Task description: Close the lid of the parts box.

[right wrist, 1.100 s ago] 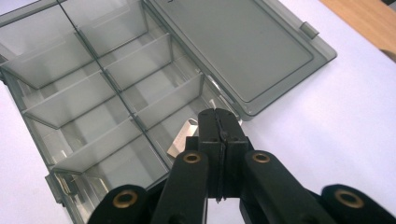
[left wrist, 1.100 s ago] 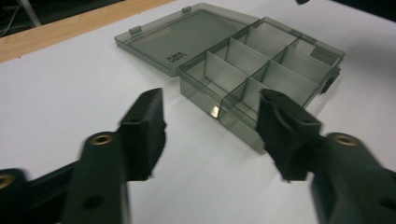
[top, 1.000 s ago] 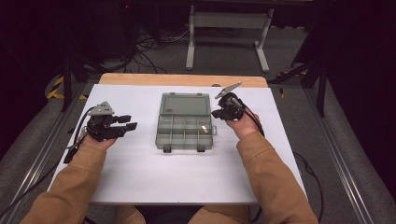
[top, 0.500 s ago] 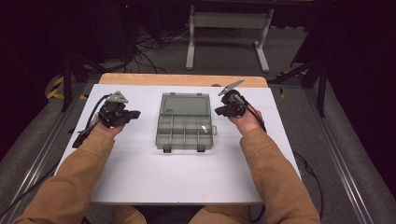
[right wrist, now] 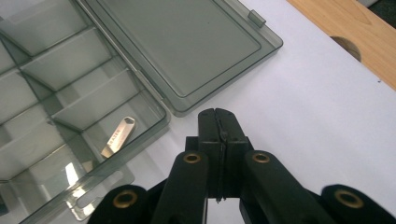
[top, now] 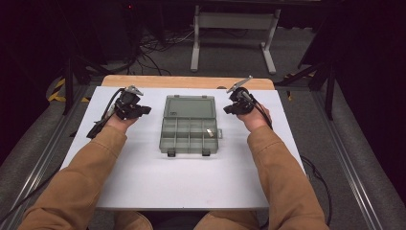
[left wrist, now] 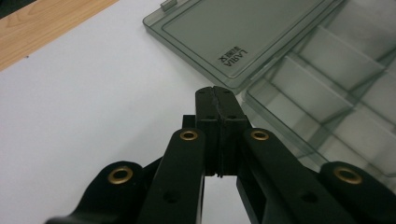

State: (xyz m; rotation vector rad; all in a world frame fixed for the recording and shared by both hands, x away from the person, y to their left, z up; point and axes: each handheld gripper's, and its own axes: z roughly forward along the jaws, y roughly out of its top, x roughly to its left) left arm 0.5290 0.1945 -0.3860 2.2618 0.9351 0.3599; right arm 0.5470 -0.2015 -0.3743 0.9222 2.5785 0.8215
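With its lid laid flat, the open organizer box (top: 189, 125) sits mid-frame between the left gripper (top: 135, 109) and right gripper (top: 231, 107), both closed tight on nothing, seemingly flanking the lid to swing it shut.

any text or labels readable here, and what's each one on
"LARIA", embossed and seen upside down, with small unreadable characters beside it: on the open lid of the grey compartment box.
Engraved lettering, too small to read: on the small metal piece in one compartment.
No other text.
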